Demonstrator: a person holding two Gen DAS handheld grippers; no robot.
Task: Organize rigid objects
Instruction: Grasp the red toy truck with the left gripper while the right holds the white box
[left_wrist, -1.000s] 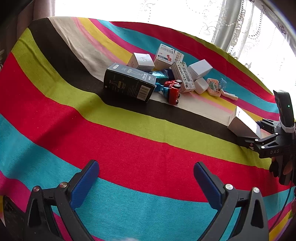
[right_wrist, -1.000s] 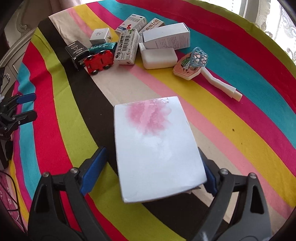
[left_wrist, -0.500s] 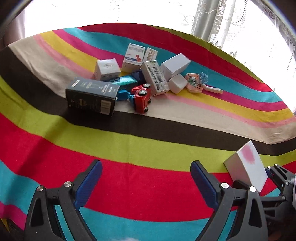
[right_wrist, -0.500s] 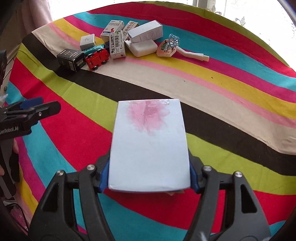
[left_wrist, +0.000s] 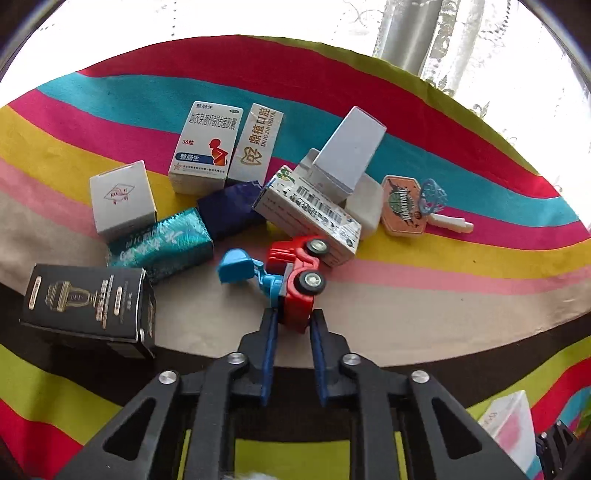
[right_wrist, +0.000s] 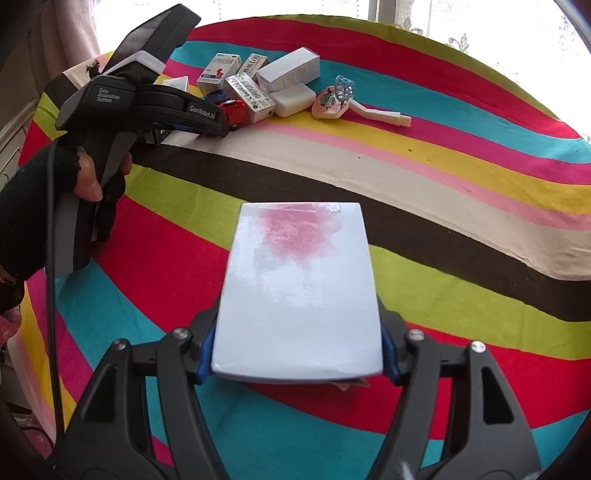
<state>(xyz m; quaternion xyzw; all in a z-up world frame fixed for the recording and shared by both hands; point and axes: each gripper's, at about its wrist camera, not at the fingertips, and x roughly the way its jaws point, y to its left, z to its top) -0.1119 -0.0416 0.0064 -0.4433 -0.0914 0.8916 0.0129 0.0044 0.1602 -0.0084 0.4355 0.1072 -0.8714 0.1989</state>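
Note:
A red toy truck (left_wrist: 295, 280) with a blue digger arm lies on its side at the front of a pile of boxes on the striped cloth (left_wrist: 424, 295). My left gripper (left_wrist: 294, 319) is shut on the truck's near end, with both blue pads pressed to it. From the right wrist view a gloved hand (right_wrist: 55, 192) holds that gripper at the pile, by the truck (right_wrist: 234, 110). My right gripper (right_wrist: 297, 354) is shut on a white box with a pink patch (right_wrist: 299, 288), held flat above the cloth. That box (left_wrist: 511, 428) also shows at the left wrist view's lower right.
Around the truck lie a black box (left_wrist: 88, 306), a teal box (left_wrist: 162, 243), a small white box (left_wrist: 122, 199), two medicine boxes (left_wrist: 207, 147), a barcode box (left_wrist: 310, 214) and a tilted grey box (left_wrist: 351, 155). A basketball hoop toy (left_wrist: 404, 206) lies right of them. Curtains hang behind.
My left gripper travelled forward to the pile and closed on the red truck. My right gripper closed on the white box and drew it back from the pile, then held still.

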